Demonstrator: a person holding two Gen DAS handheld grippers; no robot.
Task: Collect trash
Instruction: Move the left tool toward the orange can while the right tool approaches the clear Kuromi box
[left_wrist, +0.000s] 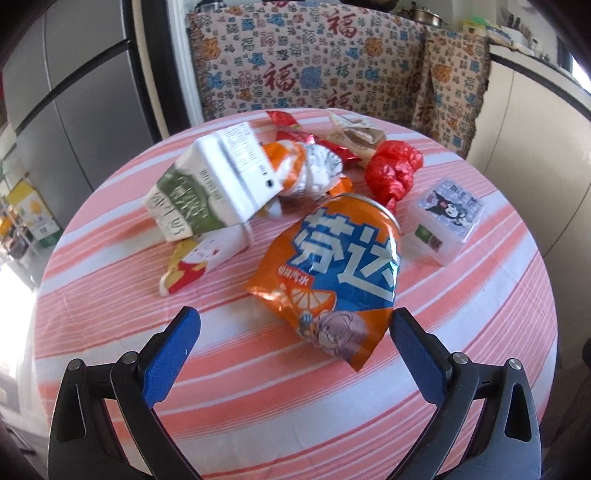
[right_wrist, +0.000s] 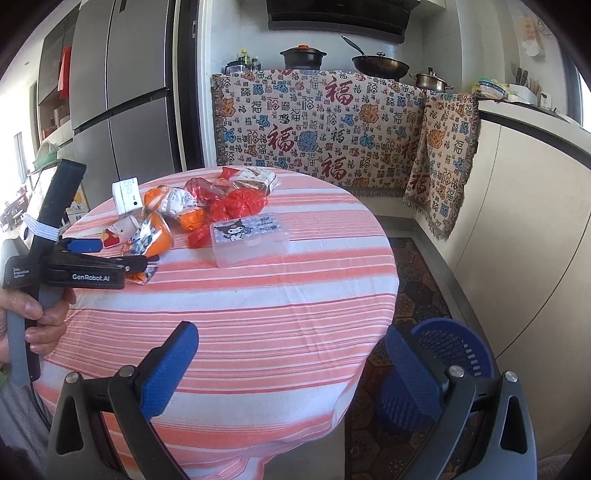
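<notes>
A crushed orange and blue soda can (left_wrist: 332, 266) lies on the round striped table (left_wrist: 258, 387). Its crumpled near end sits between the fingers of my open left gripper (left_wrist: 295, 321), close to the right finger. Behind it are a white and green milk carton (left_wrist: 210, 184), a small red and yellow carton (left_wrist: 199, 258), a crumpled orange and white wrapper (left_wrist: 314, 166) and a knotted red plastic bag (left_wrist: 393, 170). My right gripper (right_wrist: 290, 334) hangs open and holds nothing over the table's near edge. The right wrist view shows the left gripper (right_wrist: 110, 254) in a hand by the can (right_wrist: 153, 236).
A clear plastic box with a cartoon sticker (left_wrist: 443, 221) stands right of the can. A blue perforated basket (right_wrist: 454, 347) stands on the floor at the table's right, partly behind my right finger. A patterned cloth (right_wrist: 317, 129) covers the counter behind; a grey fridge (right_wrist: 122, 103) is at the left.
</notes>
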